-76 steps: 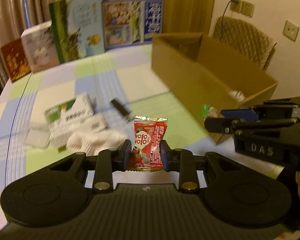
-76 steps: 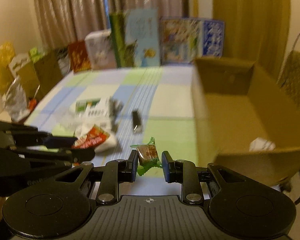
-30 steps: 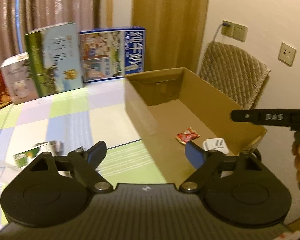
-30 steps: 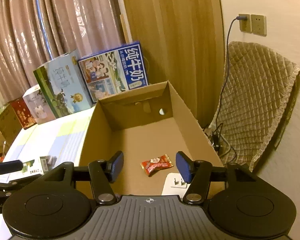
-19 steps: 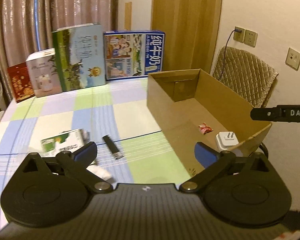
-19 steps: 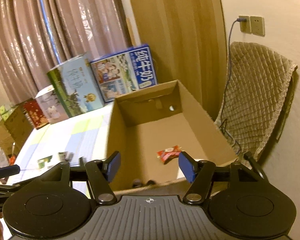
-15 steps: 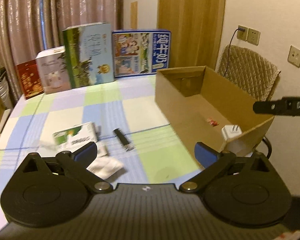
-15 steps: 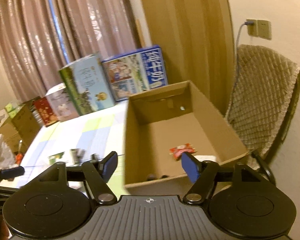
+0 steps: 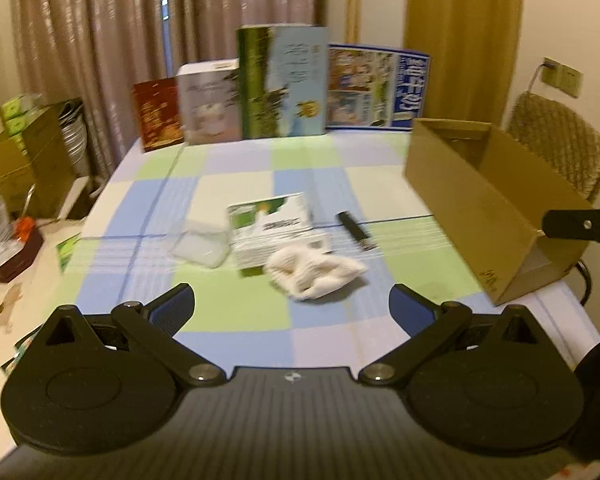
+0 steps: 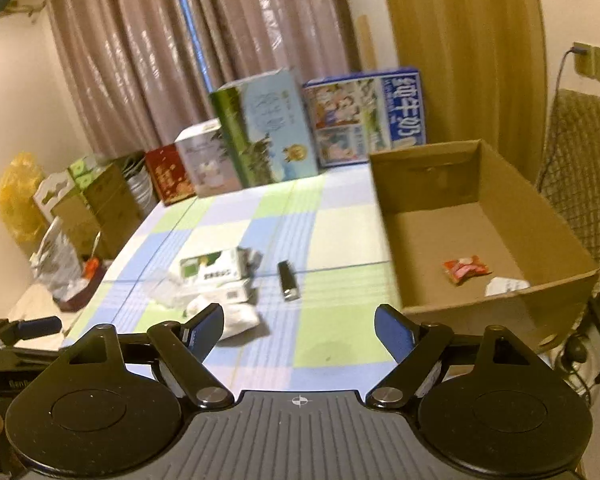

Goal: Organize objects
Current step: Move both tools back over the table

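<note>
So the open brown cardboard box (image 10: 480,216) sits at the right edge of the counter (image 10: 340,336) with its checked green, blue and white cloth. Inside on its floor lies a red crinkly candy wrapper (image 10: 465,269), with a white blocky thing (image 10: 504,286) just beside it near the front wall. Out on the cloth, well apart from the box, there's a little cluster: a green and white flat packet (image 9: 270,218) on top of another white packet, a crumpled white cloth (image 9: 314,270) touching its near side, a clear plastic case (image 9: 198,244) just to its left, and a small black stick-shaped object (image 9: 356,230) to its right.

Both grippers hover above the near end of the counter. The left gripper (image 9: 290,310) has its fingers spread wide with nothing between them, and same deal for the right gripper (image 10: 298,326).

Along the far edge, a row of printed cartons (image 9: 284,88) stands upright in front of the curtains (image 9: 100,40).
</note>
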`<action>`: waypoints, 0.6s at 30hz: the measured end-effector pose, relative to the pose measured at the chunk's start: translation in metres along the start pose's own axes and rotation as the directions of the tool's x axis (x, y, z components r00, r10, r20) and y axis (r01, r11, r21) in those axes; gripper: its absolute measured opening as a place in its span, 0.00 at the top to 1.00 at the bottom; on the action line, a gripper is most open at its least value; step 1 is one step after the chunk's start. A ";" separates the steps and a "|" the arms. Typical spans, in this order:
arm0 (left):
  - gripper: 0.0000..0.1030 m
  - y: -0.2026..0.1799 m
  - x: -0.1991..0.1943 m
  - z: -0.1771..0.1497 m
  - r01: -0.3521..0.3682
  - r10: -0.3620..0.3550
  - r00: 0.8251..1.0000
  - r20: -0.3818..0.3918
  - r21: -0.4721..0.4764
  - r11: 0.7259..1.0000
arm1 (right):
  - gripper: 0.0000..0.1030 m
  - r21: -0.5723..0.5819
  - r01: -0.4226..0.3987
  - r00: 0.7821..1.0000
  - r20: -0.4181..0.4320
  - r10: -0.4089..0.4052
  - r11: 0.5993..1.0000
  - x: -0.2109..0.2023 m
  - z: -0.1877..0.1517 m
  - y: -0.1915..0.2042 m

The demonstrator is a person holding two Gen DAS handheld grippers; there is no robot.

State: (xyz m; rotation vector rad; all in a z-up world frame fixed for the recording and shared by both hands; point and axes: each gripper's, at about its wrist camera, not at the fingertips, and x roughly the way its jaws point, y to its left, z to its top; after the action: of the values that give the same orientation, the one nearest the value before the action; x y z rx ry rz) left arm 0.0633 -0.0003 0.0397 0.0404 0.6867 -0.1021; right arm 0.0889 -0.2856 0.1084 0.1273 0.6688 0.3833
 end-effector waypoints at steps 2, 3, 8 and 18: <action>0.01 0.010 -0.002 -0.003 -0.014 0.014 1.000 -0.010 -0.013 1.000 | 0.22 -0.013 -0.011 1.000 -0.013 0.010 1.000 0.005 -0.002 0.007; 0.01 0.015 -0.003 -0.004 -0.020 0.020 1.000 -0.015 -0.022 1.000 | 0.21 -0.022 -0.015 1.000 -0.017 0.015 1.000 0.007 -0.003 0.011; 0.01 0.034 -0.004 -0.006 -0.043 0.042 0.999 -0.026 -0.045 0.998 | 0.20 -0.062 -0.033 0.999 -0.035 0.031 0.998 0.015 -0.009 0.027; 0.01 0.058 0.007 -0.006 -0.056 0.053 0.998 -0.034 -0.080 0.995 | 0.19 -0.132 -0.060 0.995 -0.085 0.049 0.989 0.047 -0.017 0.049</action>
State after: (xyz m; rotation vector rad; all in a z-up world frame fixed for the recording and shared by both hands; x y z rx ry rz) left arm 0.0711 0.0575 0.0302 -0.0167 0.7203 -0.0214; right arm 0.0967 -0.2220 0.0791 0.0023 0.7193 0.4872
